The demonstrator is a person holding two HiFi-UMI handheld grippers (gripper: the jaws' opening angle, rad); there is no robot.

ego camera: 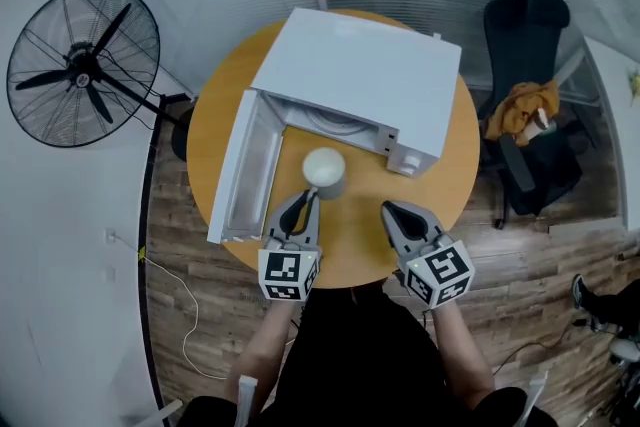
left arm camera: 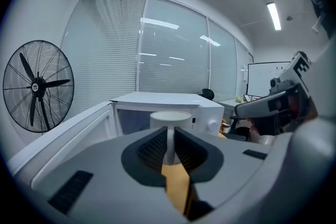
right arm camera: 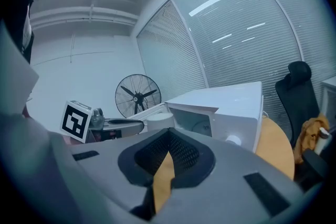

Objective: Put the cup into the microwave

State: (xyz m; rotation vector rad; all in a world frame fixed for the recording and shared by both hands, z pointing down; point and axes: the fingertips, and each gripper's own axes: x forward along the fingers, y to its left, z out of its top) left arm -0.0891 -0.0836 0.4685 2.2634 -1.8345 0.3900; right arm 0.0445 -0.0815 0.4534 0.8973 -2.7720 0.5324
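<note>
A white cup (ego camera: 323,167) stands on the round wooden table (ego camera: 362,237), just in front of the open cavity of the white microwave (ego camera: 360,70). My left gripper (ego camera: 308,196) reaches the cup from the near side. In the left gripper view its jaws (left arm camera: 169,139) are shut on a thin white upright strip, the cup's handle, with the cup's rim (left arm camera: 170,117) showing above them. My right gripper (ego camera: 388,208) hangs to the right of the cup, apart from it. It is shut (right arm camera: 168,136) with nothing in it. The cup (right arm camera: 159,121) lies to its left.
The microwave door (ego camera: 243,170) swings out to the left, ending near the table's front-left edge. A standing fan (ego camera: 85,65) is on the floor at the left. A black office chair (ego camera: 525,95) with orange cloth stands at the right. Window blinds run behind.
</note>
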